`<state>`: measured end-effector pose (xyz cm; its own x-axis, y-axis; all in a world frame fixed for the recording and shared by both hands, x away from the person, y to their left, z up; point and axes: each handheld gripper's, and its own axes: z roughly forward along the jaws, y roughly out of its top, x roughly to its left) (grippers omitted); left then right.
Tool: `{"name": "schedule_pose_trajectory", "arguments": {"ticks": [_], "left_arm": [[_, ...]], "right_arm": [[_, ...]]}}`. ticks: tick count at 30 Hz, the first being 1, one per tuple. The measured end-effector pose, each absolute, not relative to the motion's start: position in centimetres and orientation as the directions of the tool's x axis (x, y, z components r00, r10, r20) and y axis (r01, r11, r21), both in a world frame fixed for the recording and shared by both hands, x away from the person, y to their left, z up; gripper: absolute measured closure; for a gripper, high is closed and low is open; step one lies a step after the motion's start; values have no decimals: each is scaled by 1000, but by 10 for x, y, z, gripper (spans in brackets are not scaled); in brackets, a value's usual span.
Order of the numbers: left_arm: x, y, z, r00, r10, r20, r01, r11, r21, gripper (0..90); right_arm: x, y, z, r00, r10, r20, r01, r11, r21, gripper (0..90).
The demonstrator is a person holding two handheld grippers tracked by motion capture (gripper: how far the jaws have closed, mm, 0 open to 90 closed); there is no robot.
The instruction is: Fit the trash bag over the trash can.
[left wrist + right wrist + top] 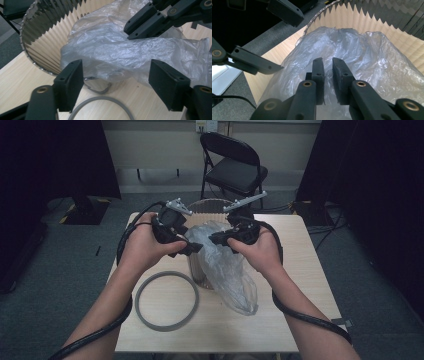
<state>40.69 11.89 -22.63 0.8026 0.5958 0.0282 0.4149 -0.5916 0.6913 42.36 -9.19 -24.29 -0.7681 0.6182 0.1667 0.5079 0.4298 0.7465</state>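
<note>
A clear plastic bag [231, 277] spills out of a pleated bin [202, 206] and lies across the wooden table [300, 270]. My right gripper [328, 67] is pinched on a fold of the bag [364, 57] at its top, with the jaws nearly together. Just left of the bag, my left gripper [116, 82] stands open; the crumpled film [112, 52] lies just beyond its pads without touching them. In the high view both grippers hover over the bin's mouth, left gripper [192, 248] and right gripper [218, 239] facing each other.
A grey ring [166, 301] lies flat on the table in front of the bin, near my left forearm. A black folding chair [235, 165] stands behind the table. Cables trail from both grippers over the table's edges.
</note>
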Motion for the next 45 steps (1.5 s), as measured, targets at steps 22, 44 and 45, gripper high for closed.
{"name": "schedule_pose_trajectory", "arguments": {"ticks": [22, 44, 45], "left_arm": [[408, 108, -227, 762, 643, 76, 478, -638, 604, 900], [417, 112, -227, 754, 654, 52, 488, -612, 622, 900], [417, 113, -227, 752, 657, 57, 489, -613, 620, 900]], "right_arm": [[426, -112, -239, -756, 637, 153, 508, 422, 751, 884], [435, -149, -231, -712, 690, 131, 504, 372, 780, 730], [435, -150, -230, -714, 688, 131, 504, 375, 778, 690]]}}
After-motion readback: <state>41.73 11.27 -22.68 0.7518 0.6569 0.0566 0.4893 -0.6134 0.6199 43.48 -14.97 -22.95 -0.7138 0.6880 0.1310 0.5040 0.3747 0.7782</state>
